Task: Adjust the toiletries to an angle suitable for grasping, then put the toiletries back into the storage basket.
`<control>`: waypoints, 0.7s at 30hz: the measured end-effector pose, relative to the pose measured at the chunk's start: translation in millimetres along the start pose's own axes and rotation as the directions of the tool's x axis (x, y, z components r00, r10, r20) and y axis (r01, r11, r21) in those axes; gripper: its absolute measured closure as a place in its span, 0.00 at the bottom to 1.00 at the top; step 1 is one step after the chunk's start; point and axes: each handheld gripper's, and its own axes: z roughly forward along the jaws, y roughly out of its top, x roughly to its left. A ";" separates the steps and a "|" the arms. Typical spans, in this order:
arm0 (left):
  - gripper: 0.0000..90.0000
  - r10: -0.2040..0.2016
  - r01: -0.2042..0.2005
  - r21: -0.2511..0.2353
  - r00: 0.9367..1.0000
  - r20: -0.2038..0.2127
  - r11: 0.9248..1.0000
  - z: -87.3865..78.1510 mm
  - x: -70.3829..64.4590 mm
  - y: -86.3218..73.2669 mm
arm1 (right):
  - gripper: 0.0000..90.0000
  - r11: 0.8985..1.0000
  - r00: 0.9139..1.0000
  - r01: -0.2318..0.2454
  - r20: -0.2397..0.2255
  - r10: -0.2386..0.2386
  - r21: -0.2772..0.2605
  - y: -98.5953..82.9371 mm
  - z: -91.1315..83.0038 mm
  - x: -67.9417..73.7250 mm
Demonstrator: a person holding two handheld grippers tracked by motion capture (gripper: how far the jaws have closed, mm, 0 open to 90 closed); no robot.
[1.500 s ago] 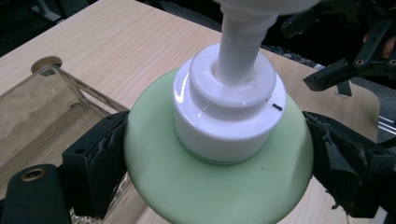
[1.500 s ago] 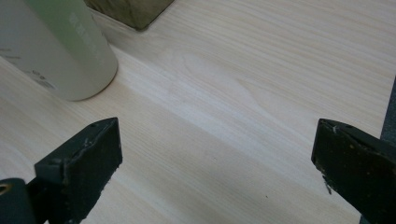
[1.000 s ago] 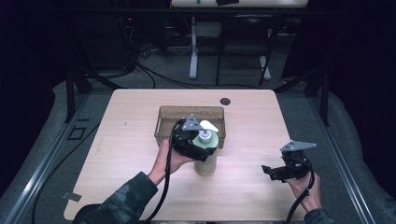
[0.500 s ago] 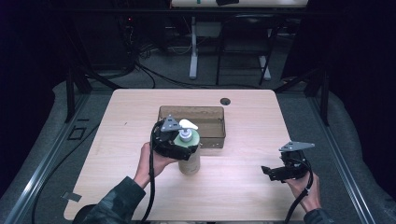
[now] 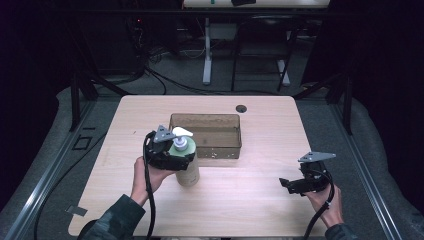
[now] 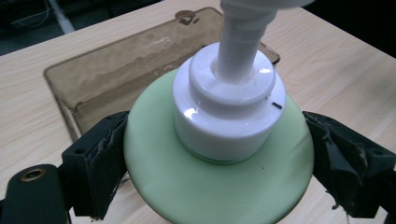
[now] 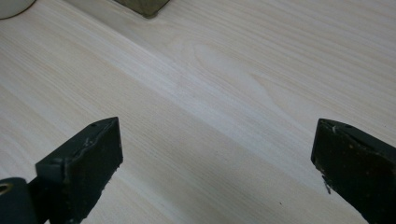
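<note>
Left gripper (image 6: 219, 154): clamped on the green pump bottle (image 5: 187, 167), just in front of the brown tray (image 5: 235, 147).
Right gripper (image 7: 217, 163): spread wide over bare table (image 5: 250, 200), idle.
Advice: lower upright, release once the base sits flat.

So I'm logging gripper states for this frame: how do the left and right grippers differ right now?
The left gripper is shut on the green pump bottle, one of its fingers pressed against each side of the body; the right gripper is open and holds nothing. The left sits just in front of the brown tray; the right is apart from it, over bare table near the right edge. Both are hand-held, with black fingers.
</note>
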 end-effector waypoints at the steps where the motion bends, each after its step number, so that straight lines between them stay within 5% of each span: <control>1: 0.14 -0.008 0.008 -0.001 1.000 -0.008 1.000 -1.1 1.4 -0.9 | 0.02 1.000 1.000 -0.002 -0.001 0.002 -0.002 0.2 0.2 0.0; 14: 0.13 -0.057 0.057 0.000 0.995 -0.078 0.998 -7.9 19.6 -5.0 | 0.02 1.000 1.000 0.014 -0.008 -0.014 0.005 1.9 3.0 2.0; 19: 0.13 -0.030 0.031 0.024 0.999 -0.043 0.999 -11.2 24.8 -2.2 | 0.02 1.000 1.000 0.014 -0.016 -0.014 0.007 1.8 3.6 2.0; 21: 0.02 -0.012 0.013 0.020 1.000 -0.029 1.000 -16.2 26.9 0.0 | 0.02 1.000 1.000 0.020 -0.018 -0.020 0.006 2.1 3.1 2.8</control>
